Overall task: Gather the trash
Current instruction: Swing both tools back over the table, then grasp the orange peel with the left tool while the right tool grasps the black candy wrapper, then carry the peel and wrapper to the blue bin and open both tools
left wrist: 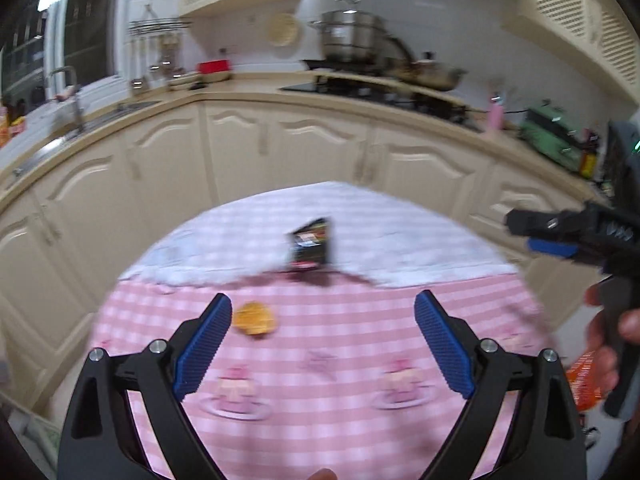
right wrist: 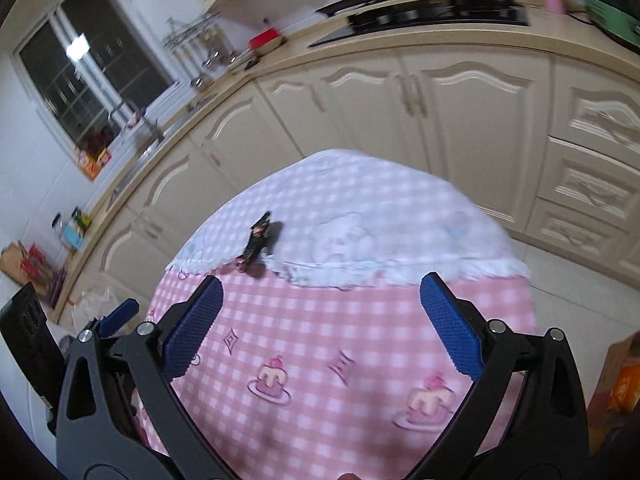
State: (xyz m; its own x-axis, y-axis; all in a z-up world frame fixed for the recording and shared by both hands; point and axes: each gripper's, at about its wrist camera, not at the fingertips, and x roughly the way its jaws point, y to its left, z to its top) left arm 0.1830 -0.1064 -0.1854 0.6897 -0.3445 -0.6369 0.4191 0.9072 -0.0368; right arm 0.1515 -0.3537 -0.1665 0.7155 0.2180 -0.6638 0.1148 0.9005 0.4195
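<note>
A black snack wrapper (left wrist: 313, 246) stands crumpled where the white and pink parts of the checked tablecloth (left wrist: 320, 360) meet. It also shows edge-on in the right wrist view (right wrist: 256, 240). A small orange scrap (left wrist: 255, 317) lies on the pink cloth just right of my left gripper's left finger. My left gripper (left wrist: 323, 344) is open and empty above the table. My right gripper (right wrist: 320, 320) is open and empty too, above the pink cloth (right wrist: 320, 360). It shows from the side at the right edge of the left wrist view (left wrist: 560, 236).
An orange packet (left wrist: 584, 380) sits by the hand at the right edge. Cream kitchen cabinets (left wrist: 280, 148) curve behind the table, with a sink (left wrist: 72, 120) at left and a stove with pots (left wrist: 360, 56). A cardboard box (right wrist: 624, 380) stands at lower right.
</note>
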